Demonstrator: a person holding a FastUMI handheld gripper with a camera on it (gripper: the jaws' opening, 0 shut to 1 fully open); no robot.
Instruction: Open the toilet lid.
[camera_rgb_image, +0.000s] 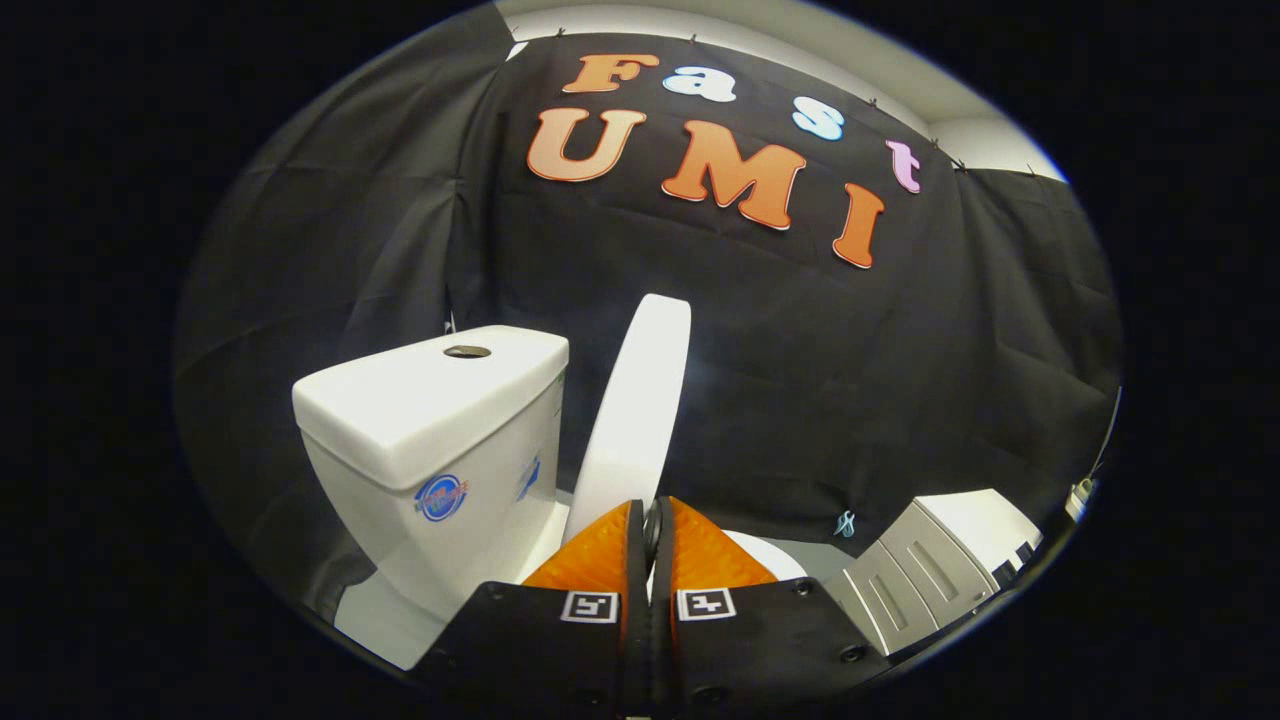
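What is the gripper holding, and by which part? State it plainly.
The gripper is shut on the toilet lid, pinching its near edge between both orange fingers. The lid stands raised, edge-on, beside the tank.

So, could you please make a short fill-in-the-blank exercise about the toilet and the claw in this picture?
1. The toilet lid is raised and stands nearly ____.
2. The claw has its two orange fingers pressed ____, with no visible gap.
3. The round flush button sits on top of the white ____.
4. Beside the lid, the tank carries a round ____ sticker on its side.

Missing words: upright; together; tank; blue
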